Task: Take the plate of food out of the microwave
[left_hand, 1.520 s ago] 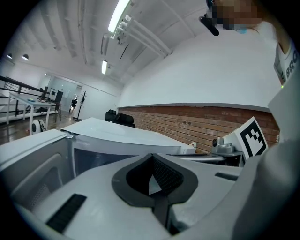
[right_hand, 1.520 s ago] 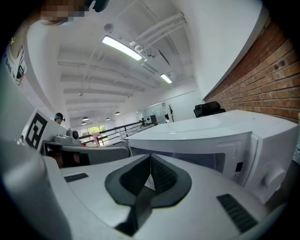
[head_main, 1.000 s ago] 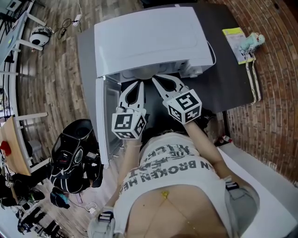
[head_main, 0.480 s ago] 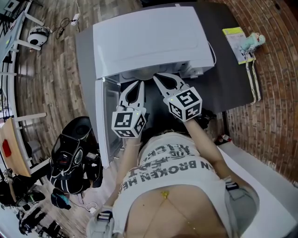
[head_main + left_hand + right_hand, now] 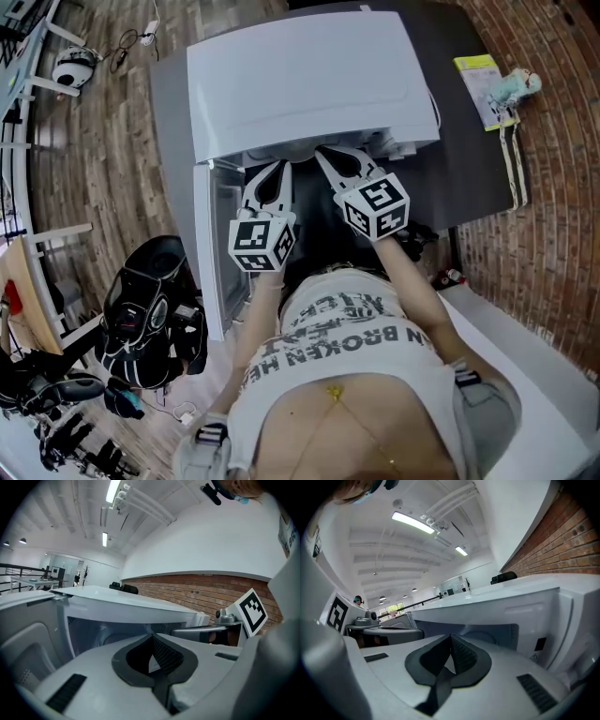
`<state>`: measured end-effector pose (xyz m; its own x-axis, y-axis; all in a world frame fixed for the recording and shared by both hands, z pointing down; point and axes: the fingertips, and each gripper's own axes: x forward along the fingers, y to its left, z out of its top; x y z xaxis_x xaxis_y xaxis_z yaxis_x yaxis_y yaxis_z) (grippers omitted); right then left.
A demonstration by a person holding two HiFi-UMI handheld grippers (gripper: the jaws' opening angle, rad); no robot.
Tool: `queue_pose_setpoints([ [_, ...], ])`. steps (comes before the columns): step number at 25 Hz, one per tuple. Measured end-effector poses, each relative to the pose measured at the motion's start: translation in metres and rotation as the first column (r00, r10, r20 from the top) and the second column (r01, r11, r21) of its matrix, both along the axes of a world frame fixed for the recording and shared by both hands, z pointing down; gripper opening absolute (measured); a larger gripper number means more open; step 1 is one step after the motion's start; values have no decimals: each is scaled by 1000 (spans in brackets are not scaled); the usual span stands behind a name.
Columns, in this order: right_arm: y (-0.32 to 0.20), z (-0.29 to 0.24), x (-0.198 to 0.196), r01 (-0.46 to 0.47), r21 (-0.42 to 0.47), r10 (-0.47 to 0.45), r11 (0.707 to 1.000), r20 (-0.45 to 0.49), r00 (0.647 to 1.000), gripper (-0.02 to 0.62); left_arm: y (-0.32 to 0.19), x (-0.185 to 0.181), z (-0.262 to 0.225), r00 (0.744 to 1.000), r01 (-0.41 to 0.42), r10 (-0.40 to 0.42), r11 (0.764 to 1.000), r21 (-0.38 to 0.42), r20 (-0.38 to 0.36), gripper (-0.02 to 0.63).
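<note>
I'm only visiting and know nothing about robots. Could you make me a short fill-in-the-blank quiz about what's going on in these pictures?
1. The white microwave has its door swung ___.
2. The left gripper and the right gripper both point at the microwave's opening, each with its jaws ___.
3. The wall behind the microwave is made of ___.
4. The microwave stands on a dark ___.

Missing words: open; shut; brick; table

The left gripper (image 5: 152,637), its fingers (image 5: 166,656) closed together on nothing, faces the open white microwave (image 5: 140,609)
</note>
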<state>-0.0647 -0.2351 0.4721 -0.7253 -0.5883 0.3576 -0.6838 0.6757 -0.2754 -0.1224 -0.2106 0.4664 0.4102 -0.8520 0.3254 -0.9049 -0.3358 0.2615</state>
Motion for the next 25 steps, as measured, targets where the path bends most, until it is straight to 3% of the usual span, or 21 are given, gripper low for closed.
queue_pose_setpoints([
  [25,-29,83,6,-58,-174,43,983,-92,995,9,-31,-31,84,996,75,-84,978,-195,-39,8],
])
